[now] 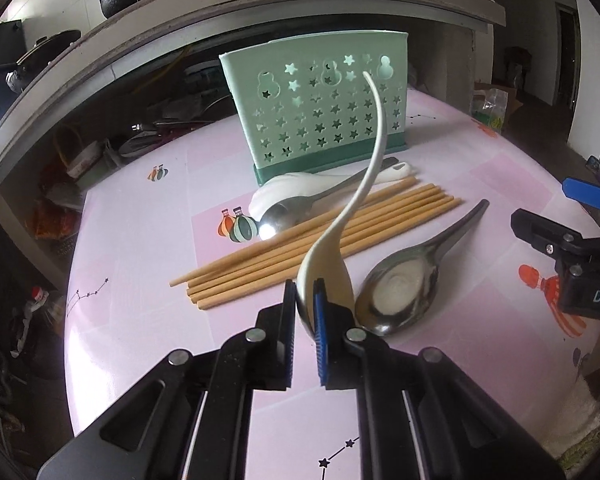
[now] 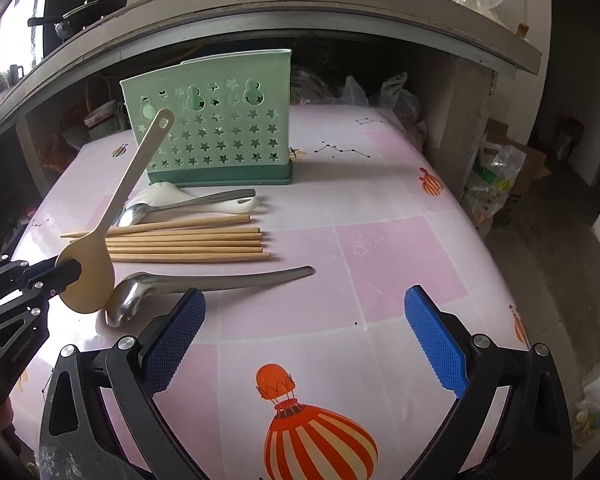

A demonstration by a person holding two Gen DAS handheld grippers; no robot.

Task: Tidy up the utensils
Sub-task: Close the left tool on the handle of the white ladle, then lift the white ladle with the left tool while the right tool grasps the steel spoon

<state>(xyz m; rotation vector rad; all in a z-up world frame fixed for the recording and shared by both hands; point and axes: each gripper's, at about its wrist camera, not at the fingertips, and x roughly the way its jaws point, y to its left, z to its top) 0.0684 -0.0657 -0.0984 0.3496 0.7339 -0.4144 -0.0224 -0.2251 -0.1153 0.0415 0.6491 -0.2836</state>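
Cream plastic, long-handled and curved, the rice spoon [image 1: 342, 236] stood clamped by its bowl between the pads of my left tongs [image 1: 305, 312], lifted clear of the bench [image 1: 140, 320] with its handle rising up and away toward the holder. From my right wrist view the same spoon [image 2: 96, 264] showed tilted, its handle end with the hanging hole crossing in front of the mint-green utensil holder [image 2: 220, 128]. That holder stood upright at the far side of the bench, its front wall pierced with star-shaped and gourd-shaped cutouts. Just before it lay a white spoon [image 2: 204, 202] and a small steel spoon [image 2: 172, 208], touching one another, and next to them a row of wooden chopsticks [image 2: 188, 240] lying side by side. Nearer to me than the chopsticks lay a large steel ladle-like spoon [image 1: 404, 292], bowl up, just beside the held spoon's bowl. My right tongs [image 2: 306, 344] hung over the bare bench with their blue pads [image 2: 436, 344] spread wide apart and nothing between them. The bench wore a pink cloth printed with hot-air balloons [image 2: 312, 432] and constellations. Behind it ran a grey shelf [image 2: 340, 12] carrying dark pots.
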